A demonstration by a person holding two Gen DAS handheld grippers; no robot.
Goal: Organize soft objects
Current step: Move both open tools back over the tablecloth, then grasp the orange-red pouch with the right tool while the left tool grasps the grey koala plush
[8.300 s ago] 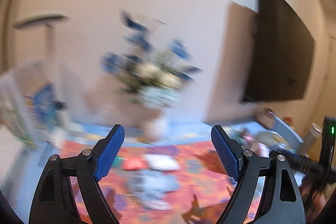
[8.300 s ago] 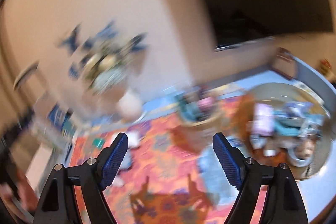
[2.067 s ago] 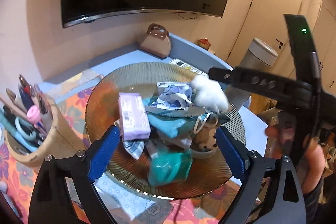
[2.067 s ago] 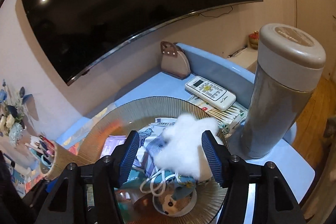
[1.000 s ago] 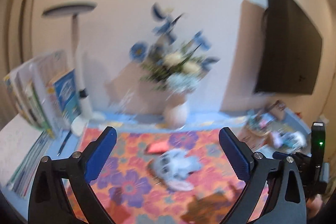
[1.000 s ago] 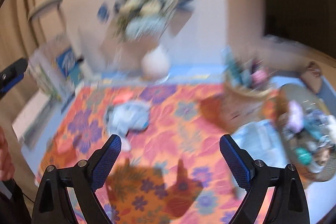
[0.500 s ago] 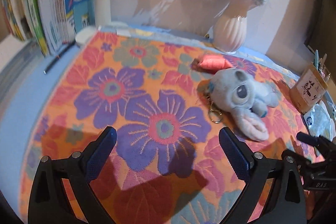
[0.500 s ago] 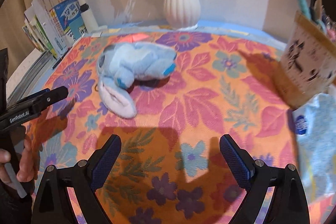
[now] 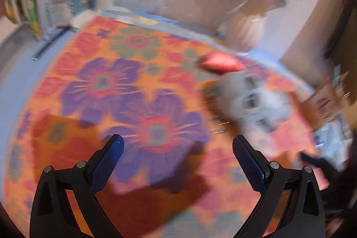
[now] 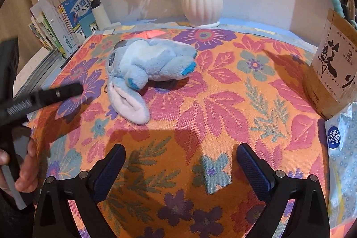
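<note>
My right gripper (image 10: 179, 167) hangs over the flowered cloth (image 10: 223, 108), its jaws having just been opening and now spread wide with nothing between them. My left gripper (image 9: 177, 154) is spread just as wide and empty too, its view blurred. The blue plush toy (image 10: 147, 61) lies on its side on the cloth, far and left of my right gripper. A red soft thing (image 9: 219, 63) lies just beyond it, near the white vase (image 10: 202, 6). Books (image 10: 64, 19) stand far left.
</note>
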